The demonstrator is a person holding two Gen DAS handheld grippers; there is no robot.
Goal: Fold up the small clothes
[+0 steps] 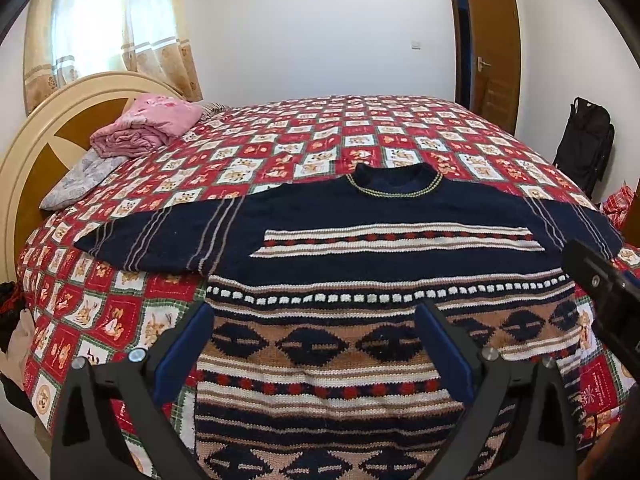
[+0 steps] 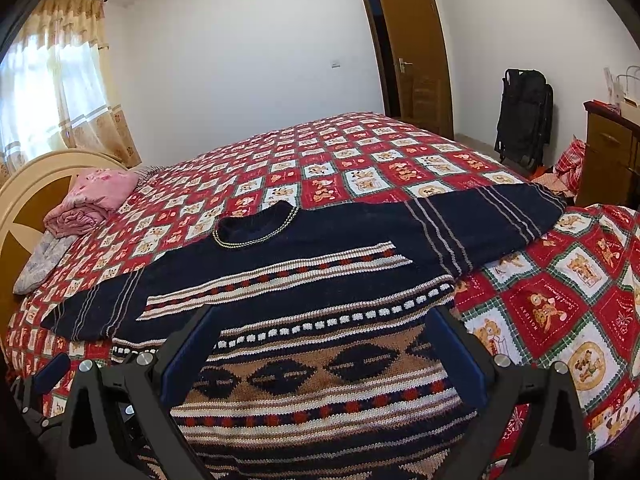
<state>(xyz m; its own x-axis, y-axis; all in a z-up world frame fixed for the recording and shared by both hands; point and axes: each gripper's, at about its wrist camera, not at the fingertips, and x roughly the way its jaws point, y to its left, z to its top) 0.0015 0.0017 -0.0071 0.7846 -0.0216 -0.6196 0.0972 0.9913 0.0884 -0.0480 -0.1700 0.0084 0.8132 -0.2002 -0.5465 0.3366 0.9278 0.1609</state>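
Both fisheyes are sitting low and close over the near hem of the sweater (image 1: 320,352), looking across the bed (image 1: 360,128) toward the far wall. The left wrist view is facing the sweater square-on. The right wrist view is sitting further right and angling left. Both are sharing the sweater, headboard (image 2: 24,184), and door (image 2: 412,52).
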